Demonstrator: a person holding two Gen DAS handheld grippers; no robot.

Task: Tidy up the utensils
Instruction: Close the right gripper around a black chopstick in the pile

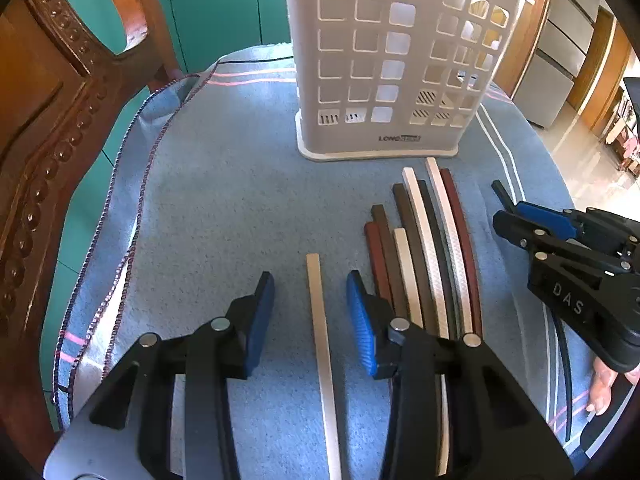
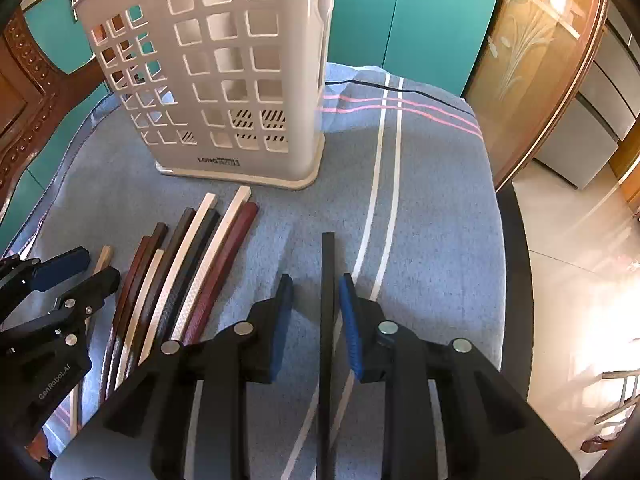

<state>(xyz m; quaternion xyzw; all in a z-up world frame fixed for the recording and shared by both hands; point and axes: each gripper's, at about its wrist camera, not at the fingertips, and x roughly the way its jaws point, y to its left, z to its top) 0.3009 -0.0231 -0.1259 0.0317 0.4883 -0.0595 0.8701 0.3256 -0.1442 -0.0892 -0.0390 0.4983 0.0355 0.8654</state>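
Left tongs [image 1: 310, 312] moderately wide, straddling a cream chopstick [image 1: 320, 344] flat on the blue cloth [image 1: 224, 200], pads clear of it. Right tongs [image 2: 312, 320] narrower, black chopstick [image 2: 327, 300] between the pads; right pad [image 2: 352, 332] maybe touching, grip unclear. Bundle of brown, white, black and maroon chopsticks [image 1: 424, 256] lying between both tongs. White perforated holder [image 1: 384, 60] upright toward the worktop's far edge, just beyond the bundle's tips.
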